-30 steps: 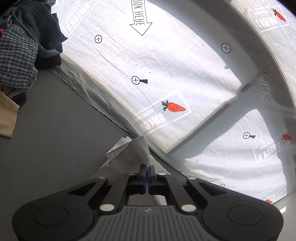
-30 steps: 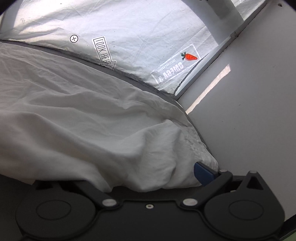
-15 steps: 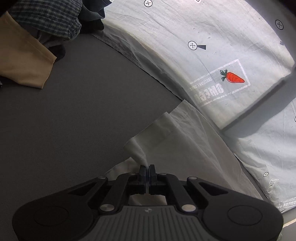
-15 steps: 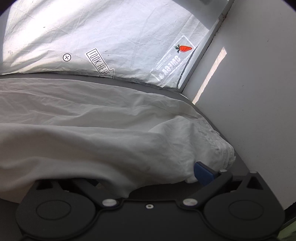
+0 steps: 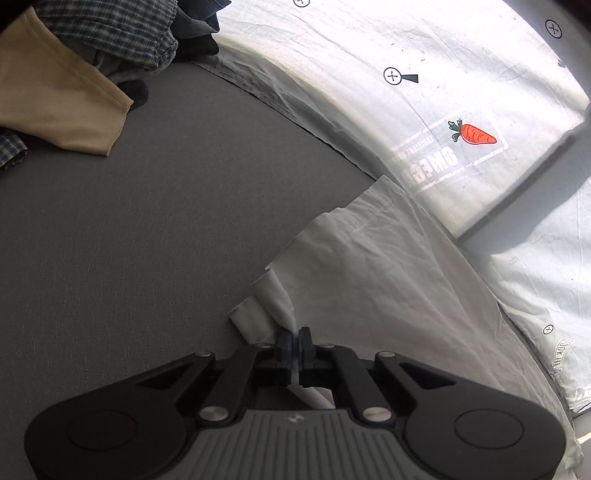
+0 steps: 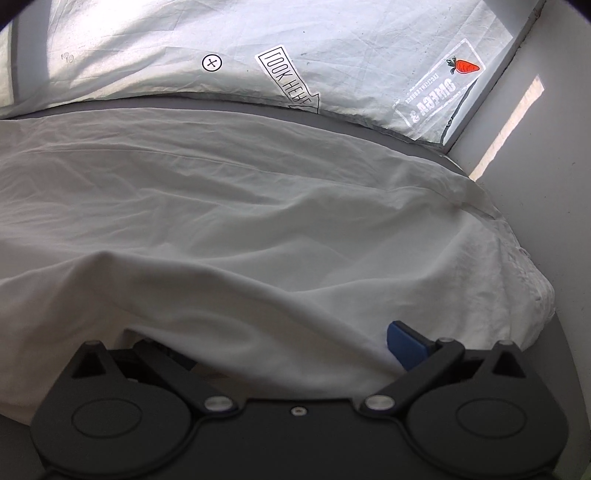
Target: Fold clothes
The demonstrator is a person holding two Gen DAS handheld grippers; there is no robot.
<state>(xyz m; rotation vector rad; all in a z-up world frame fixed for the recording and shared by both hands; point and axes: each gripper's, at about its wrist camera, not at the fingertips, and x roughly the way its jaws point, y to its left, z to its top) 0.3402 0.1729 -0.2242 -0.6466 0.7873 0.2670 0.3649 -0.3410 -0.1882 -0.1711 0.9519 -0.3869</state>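
A white garment (image 5: 369,277) lies spread on the grey table (image 5: 147,221), its bunched corner running down into my left gripper (image 5: 294,339). That gripper is shut on the corner, low over the table. In the right wrist view the same white garment (image 6: 258,203) fills the middle and drapes over my right gripper (image 6: 291,350). Its jaws stand wide apart and open. One blue pad (image 6: 402,343) shows at the right; the other finger is hidden under the fabric.
A pile of clothes sits at the far left, with a tan piece (image 5: 55,107) and a plaid one (image 5: 110,29). A white printed sheet with a carrot logo (image 5: 472,134) hangs behind the table. A white wall (image 6: 554,184) closes the right side.
My left gripper has come down toward the table with the corner still pinched, and the garment now lies flatter. The right gripper has shifted sideways, and more fabric lies across it.
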